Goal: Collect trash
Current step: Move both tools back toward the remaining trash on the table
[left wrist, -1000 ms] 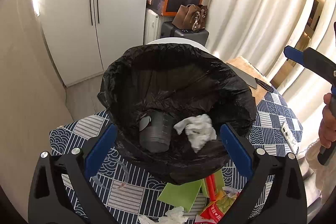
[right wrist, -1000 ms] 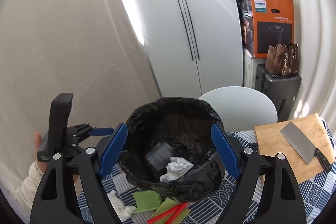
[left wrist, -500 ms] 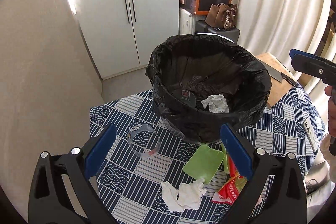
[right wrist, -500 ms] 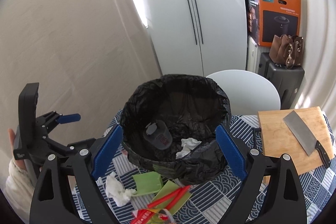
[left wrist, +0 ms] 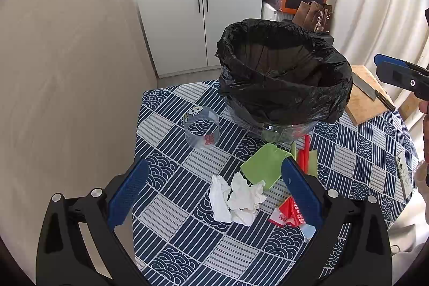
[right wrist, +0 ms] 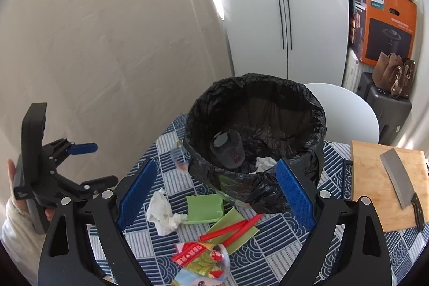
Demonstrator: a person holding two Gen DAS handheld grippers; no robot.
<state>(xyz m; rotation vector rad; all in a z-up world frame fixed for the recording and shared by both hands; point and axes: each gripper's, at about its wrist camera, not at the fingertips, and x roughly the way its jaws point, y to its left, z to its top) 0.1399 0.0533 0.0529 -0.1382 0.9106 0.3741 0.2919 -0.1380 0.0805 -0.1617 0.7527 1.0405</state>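
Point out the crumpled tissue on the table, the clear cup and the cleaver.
Tissue [left wrist: 237, 201]: left wrist view, on its crumpled middle.
Clear cup [left wrist: 201, 128]: left wrist view, on its side wall, lying on the cloth.
Cleaver [right wrist: 397, 177]: right wrist view, on the flat of its blade, on the board.

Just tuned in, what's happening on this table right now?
A person holds both grippers open and empty above the table. The black-lined bin already holds a dark cup and a tissue. Still lying out: a crumpled tissue, green card pieces, red strips, a snack wrapper and a clear cup.
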